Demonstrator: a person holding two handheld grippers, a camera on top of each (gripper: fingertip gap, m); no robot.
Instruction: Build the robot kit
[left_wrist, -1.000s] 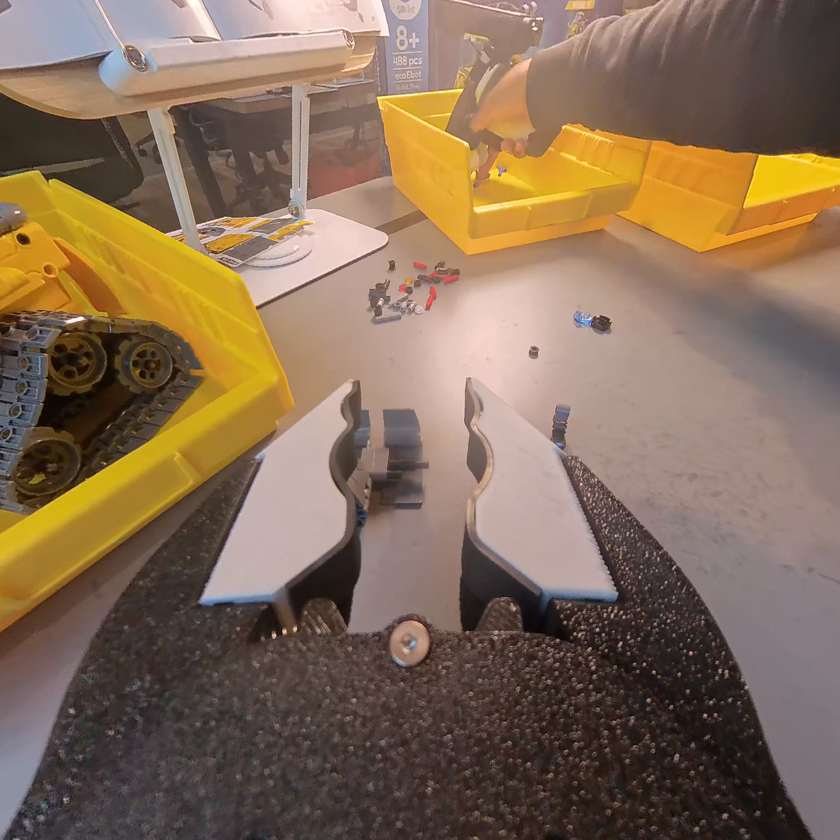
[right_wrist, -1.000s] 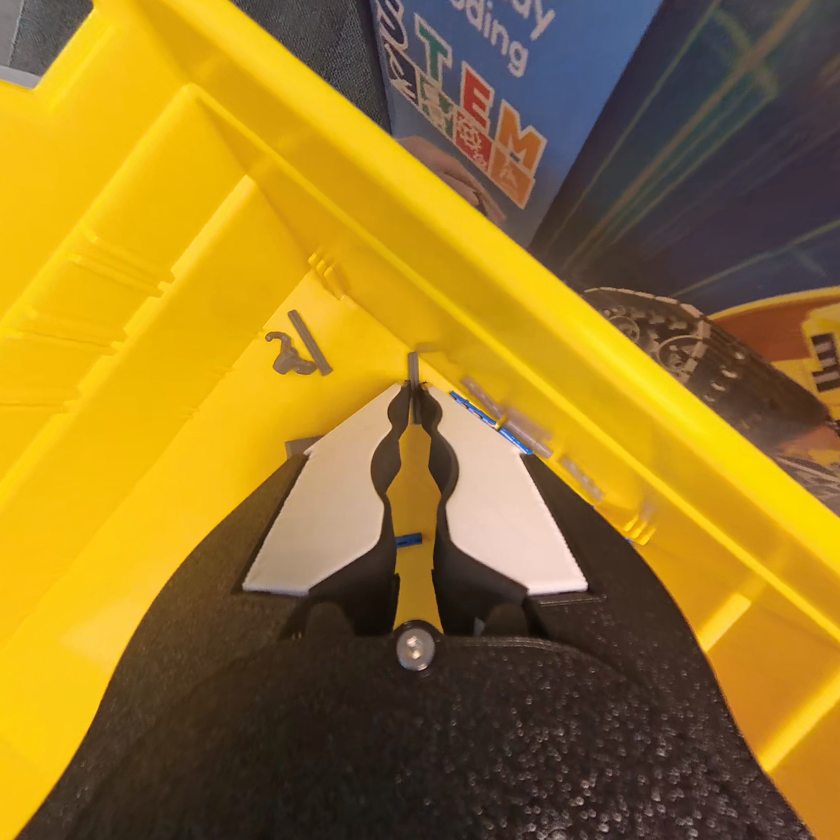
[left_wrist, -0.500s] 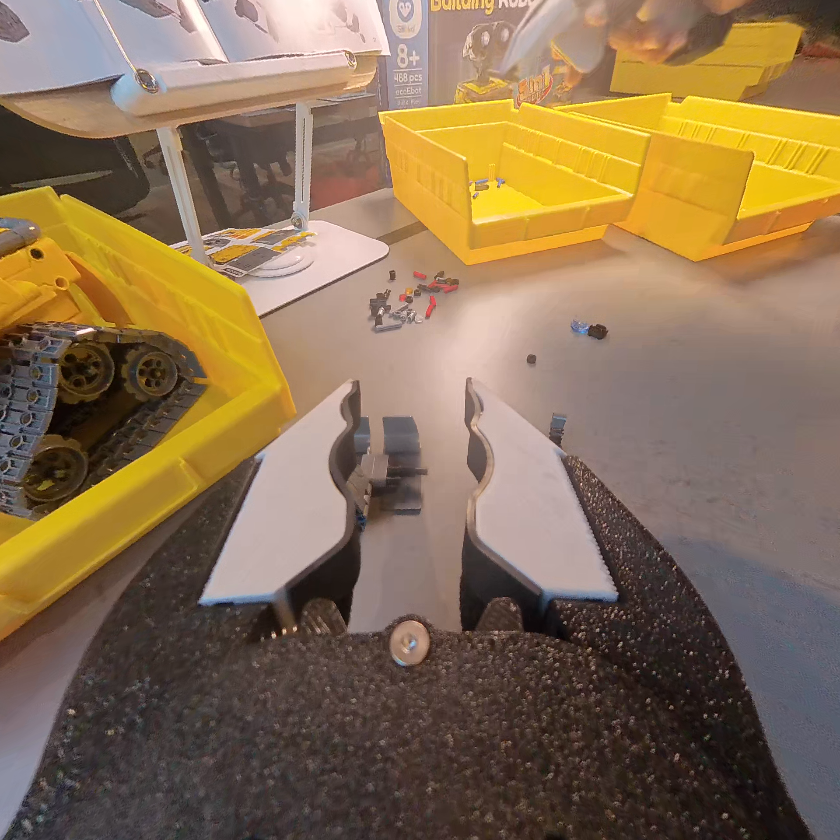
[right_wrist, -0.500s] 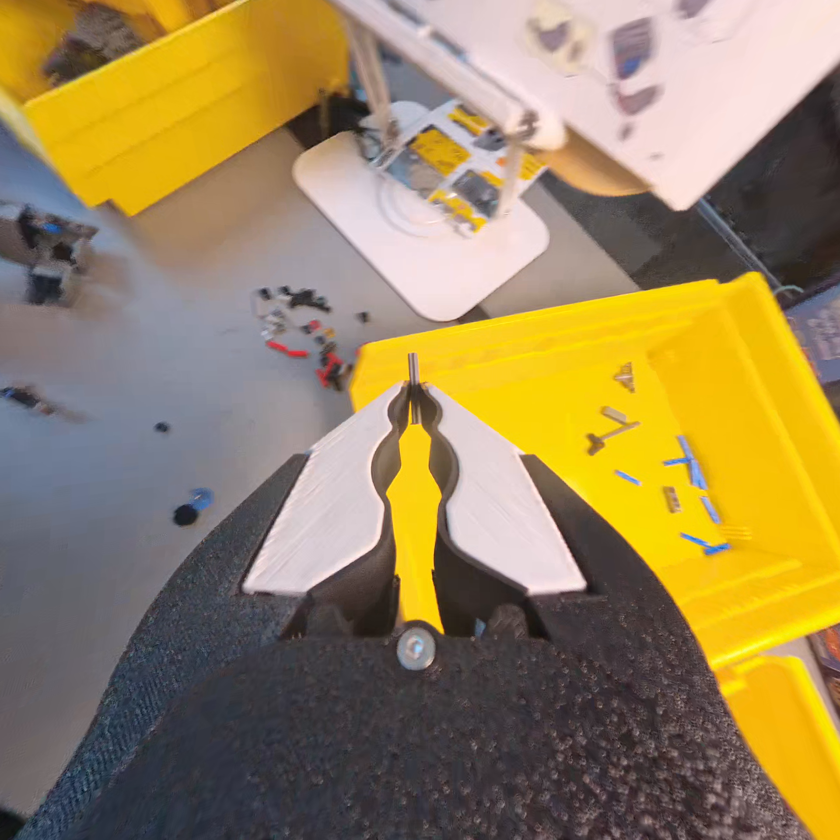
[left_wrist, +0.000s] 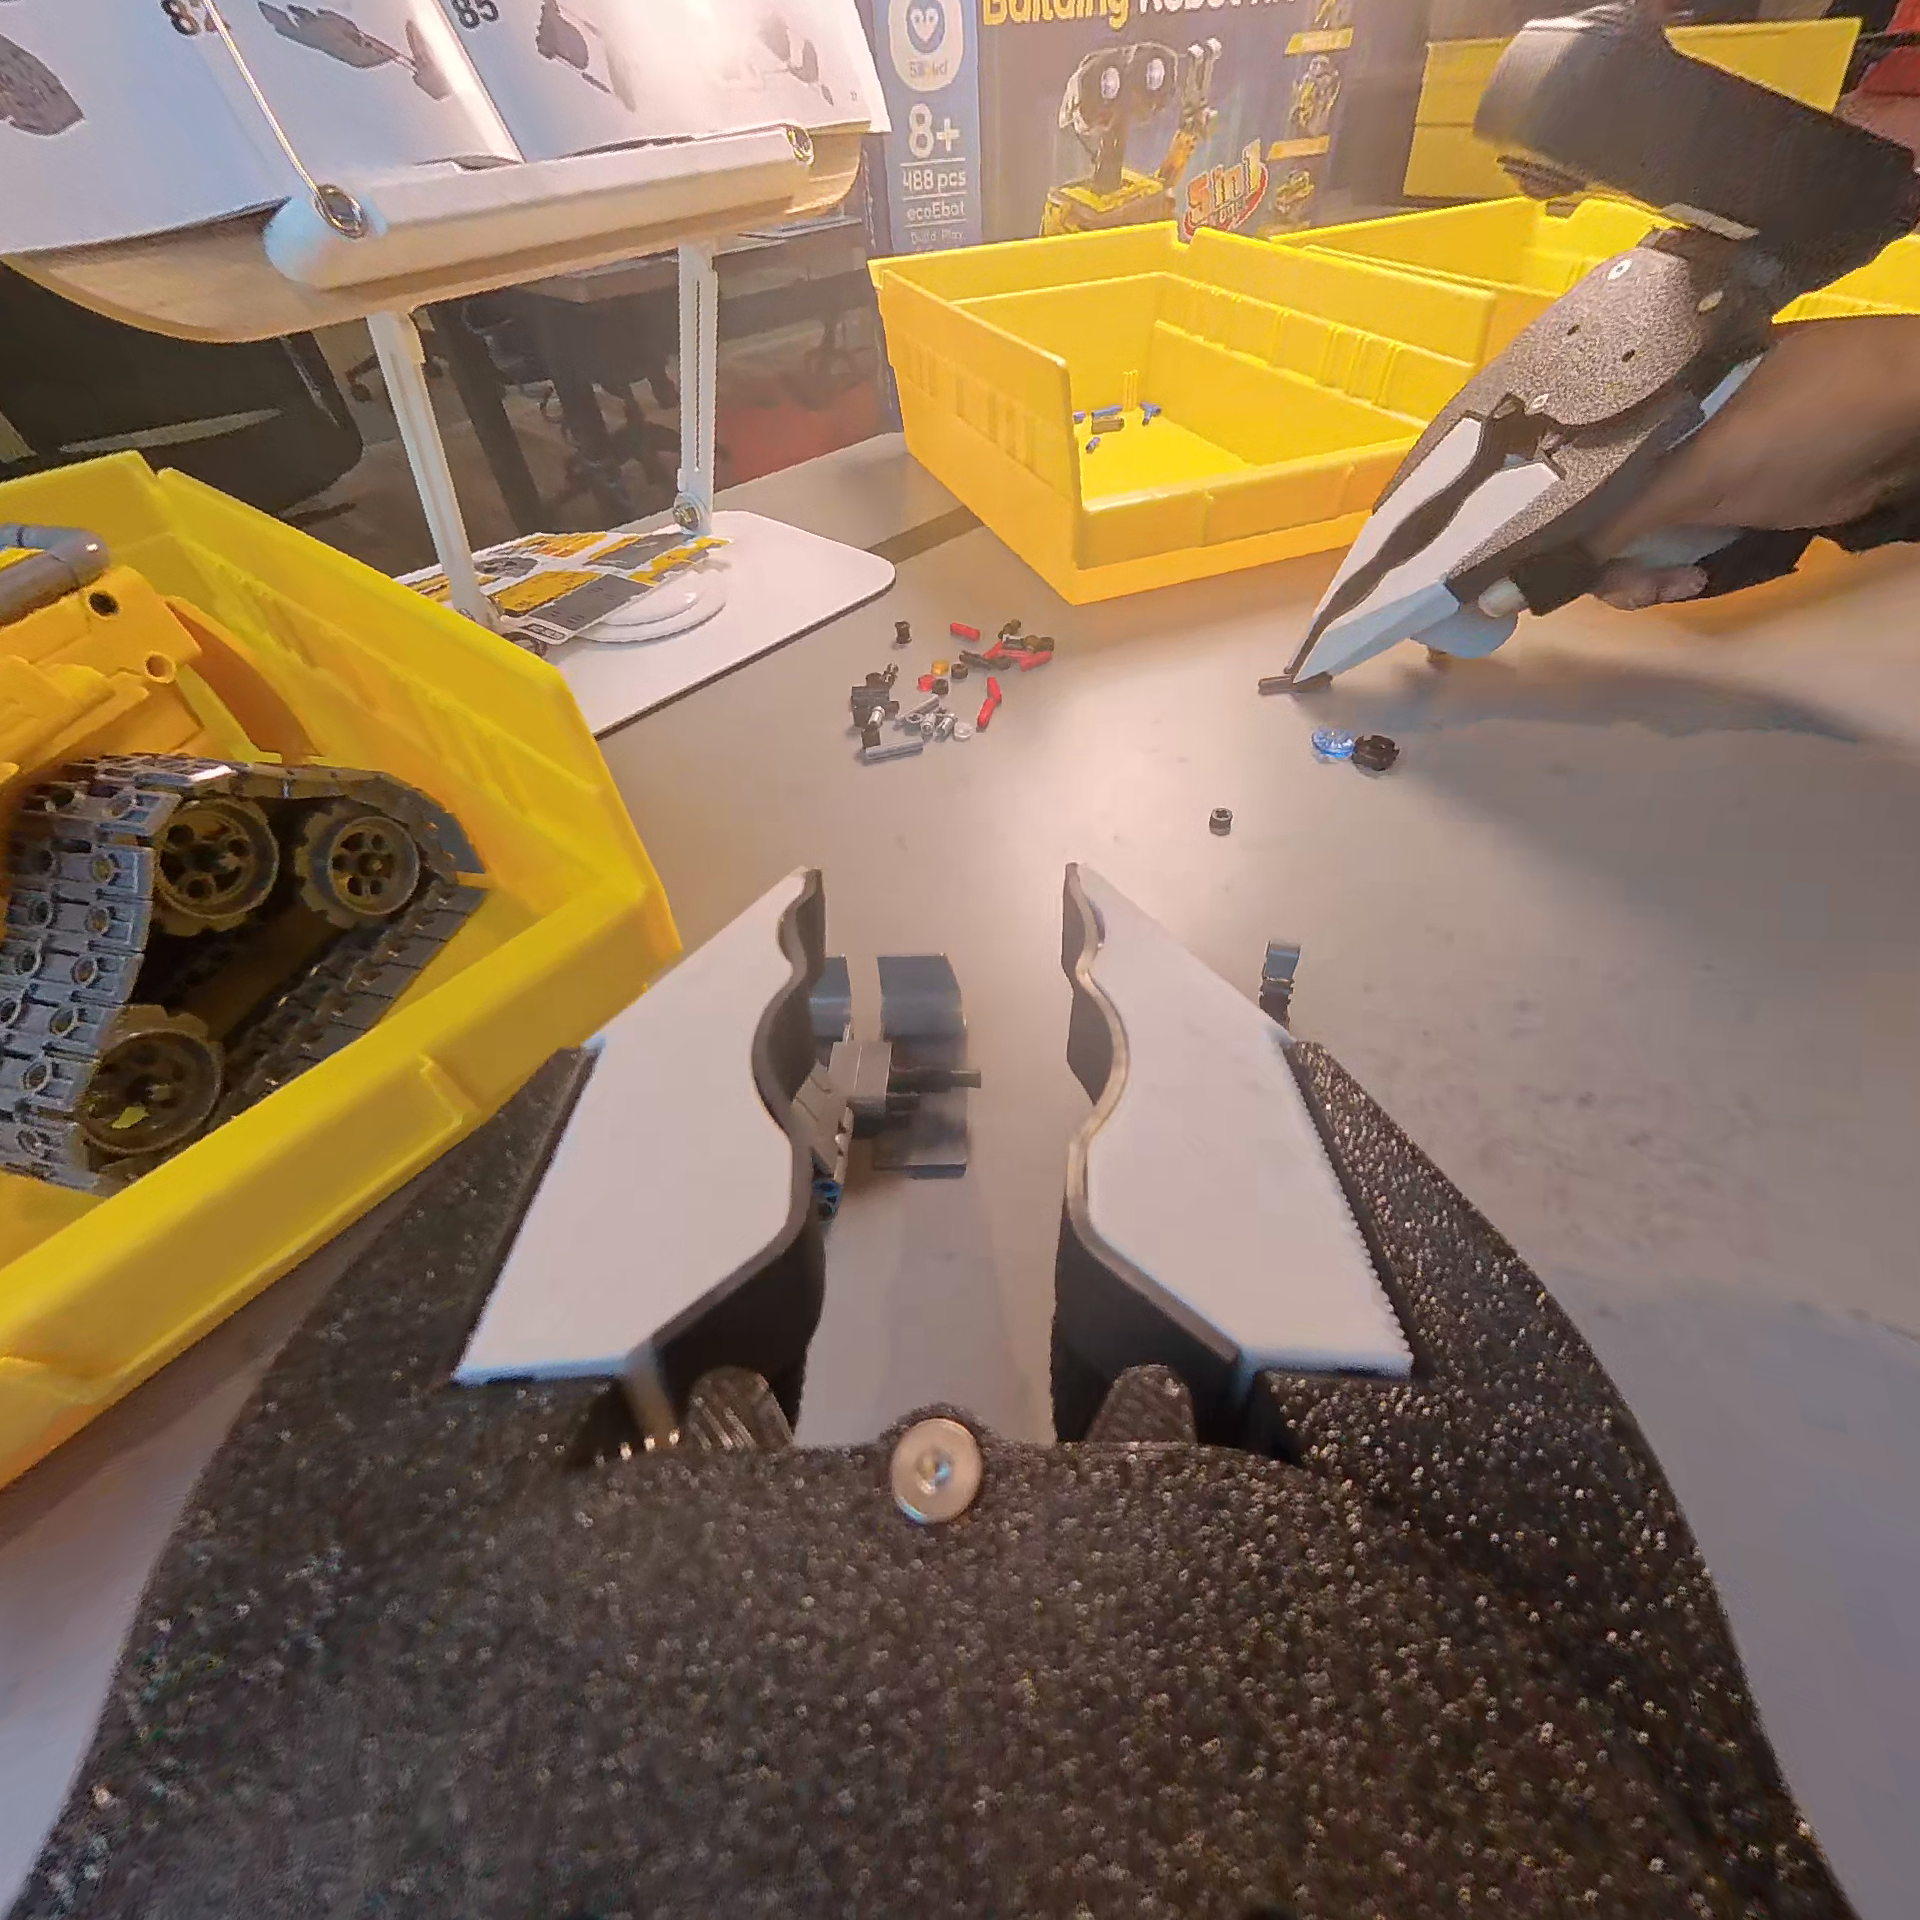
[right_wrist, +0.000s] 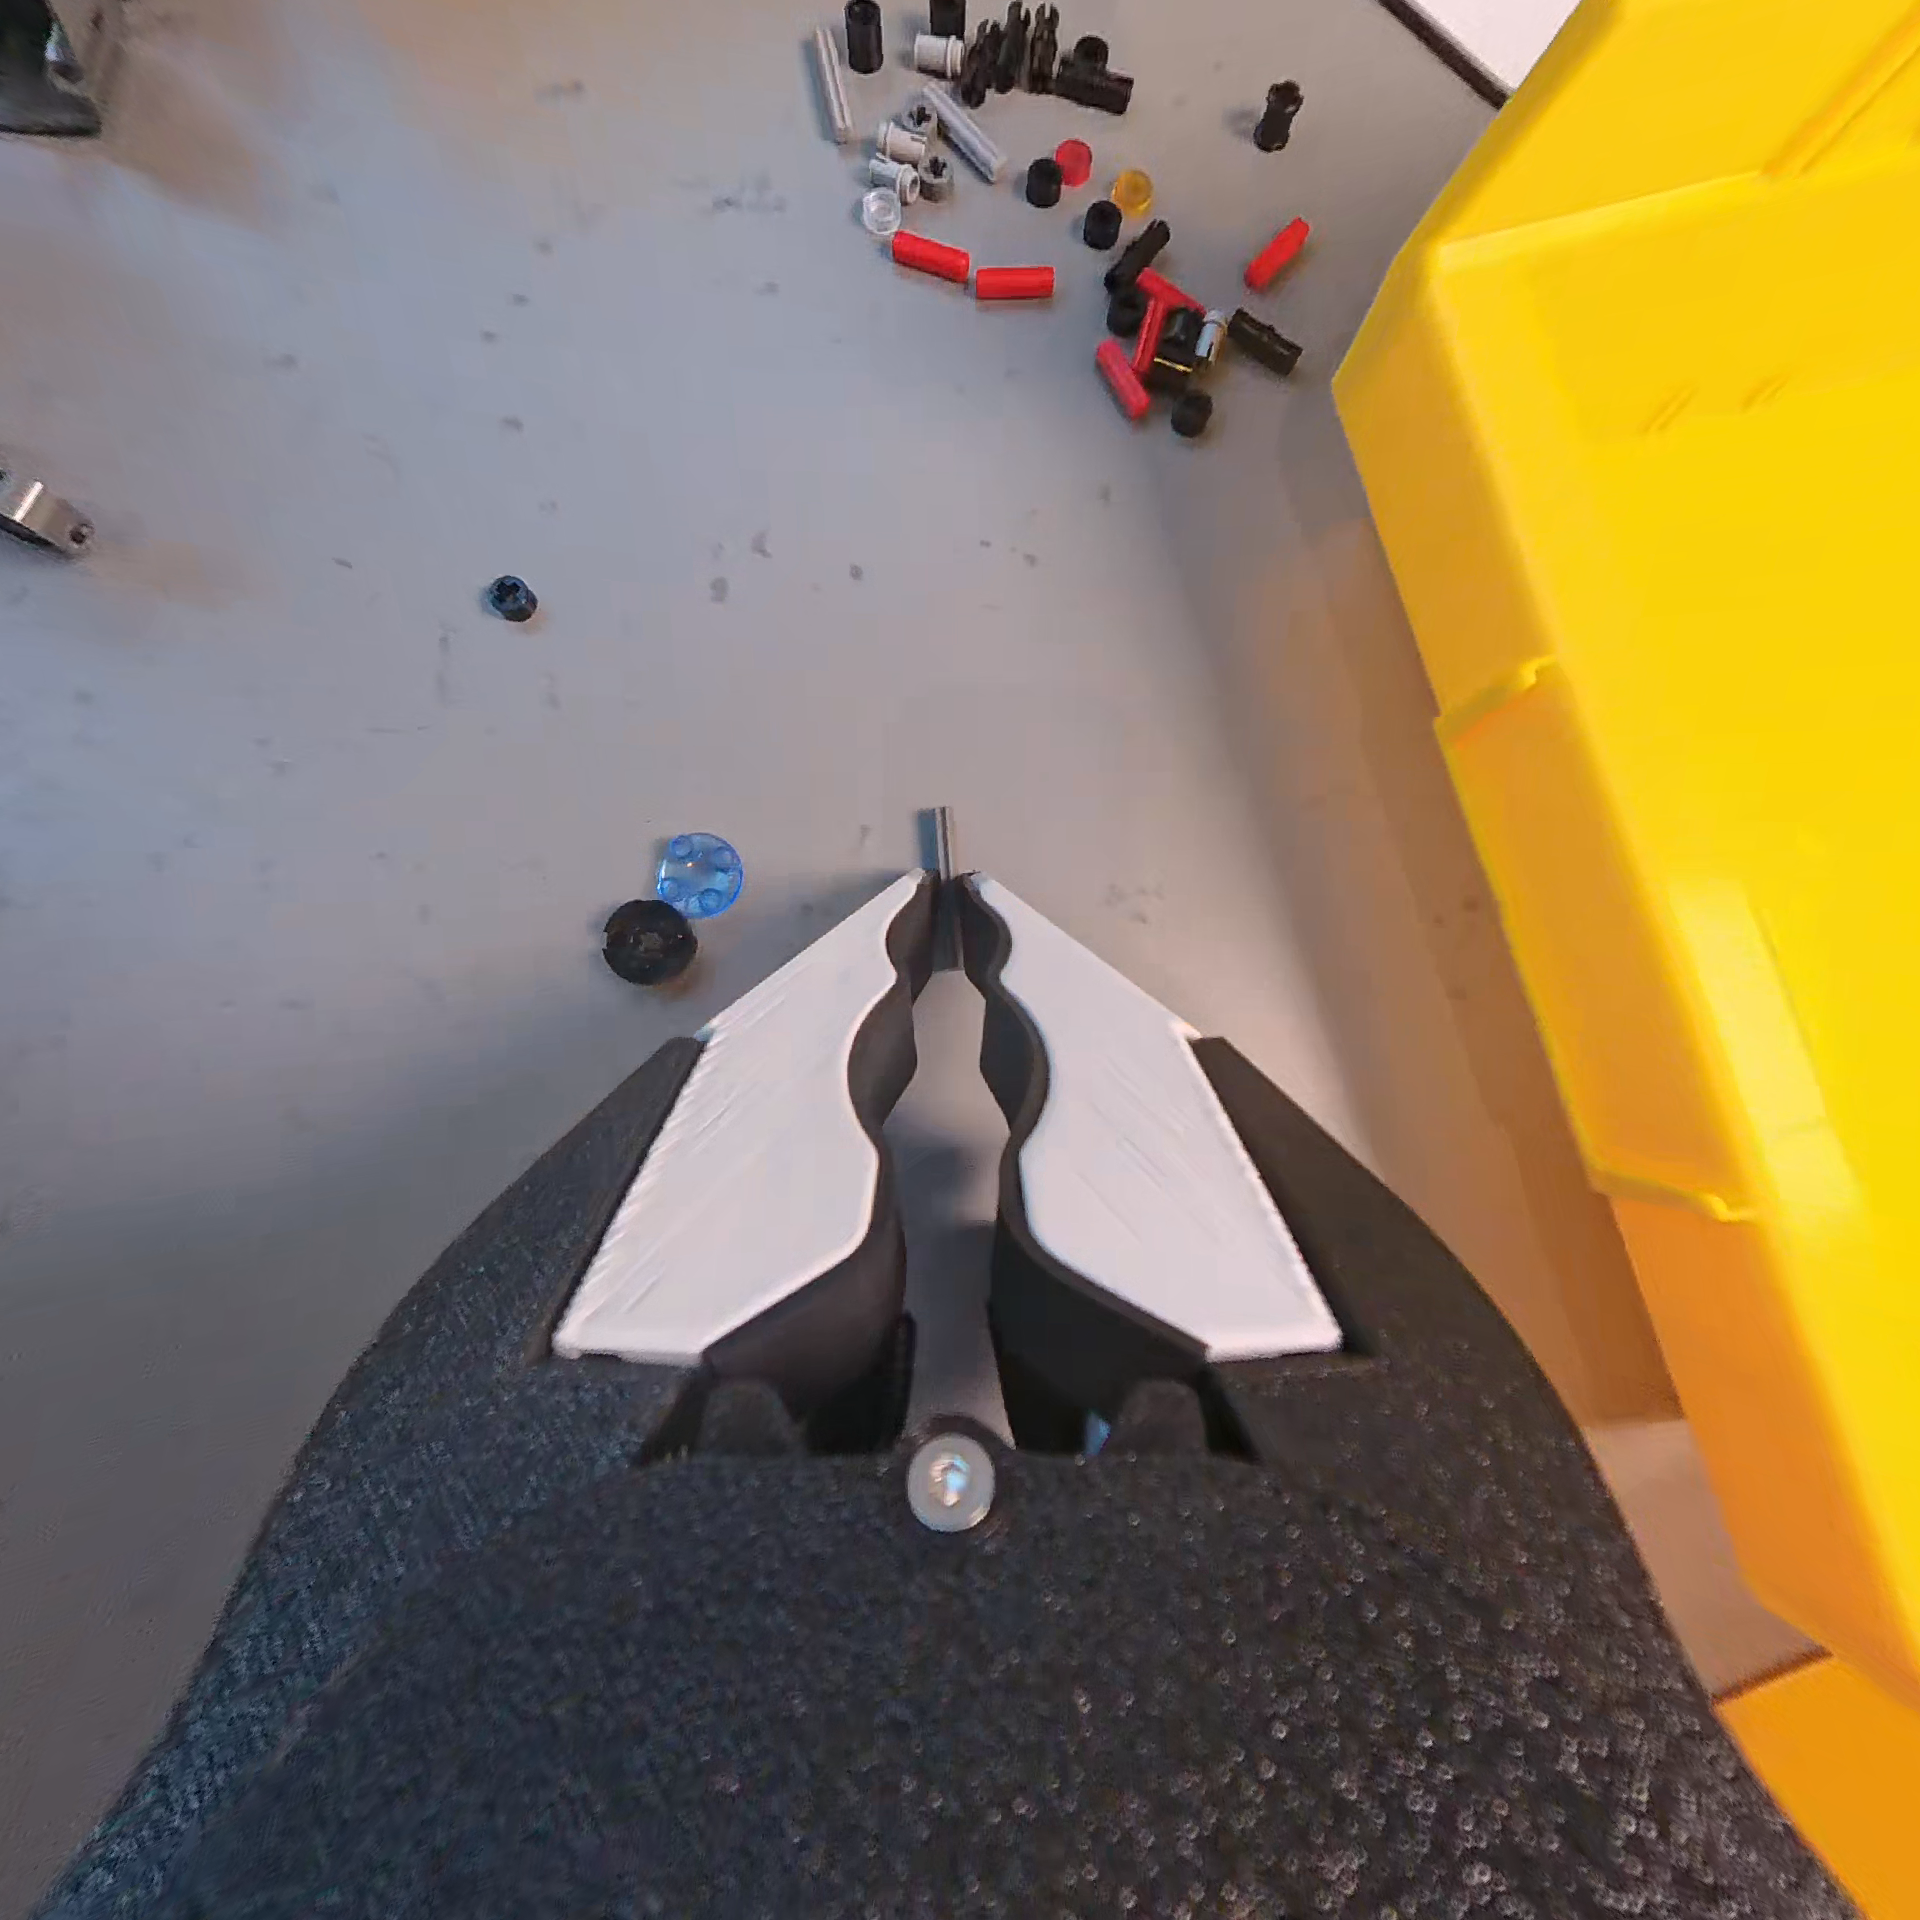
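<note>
Jaws of right gripper (right_wrist: 943, 883) clamped on thin dark grey pin (right_wrist: 940, 837); left gripper (left_wrist: 943, 894) jaws apart.

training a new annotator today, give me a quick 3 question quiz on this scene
1. True or false: the left gripper is shut on the grey block assembly.
2. What does the right gripper pinch? A) red pin B) dark thin axle C) blue round stud
3. What sits in the yellow bin left of the left gripper?

Key: 1. False: its jaws stand apart around the assembly. 2. B. 3. A tracked vehicle model.
</note>
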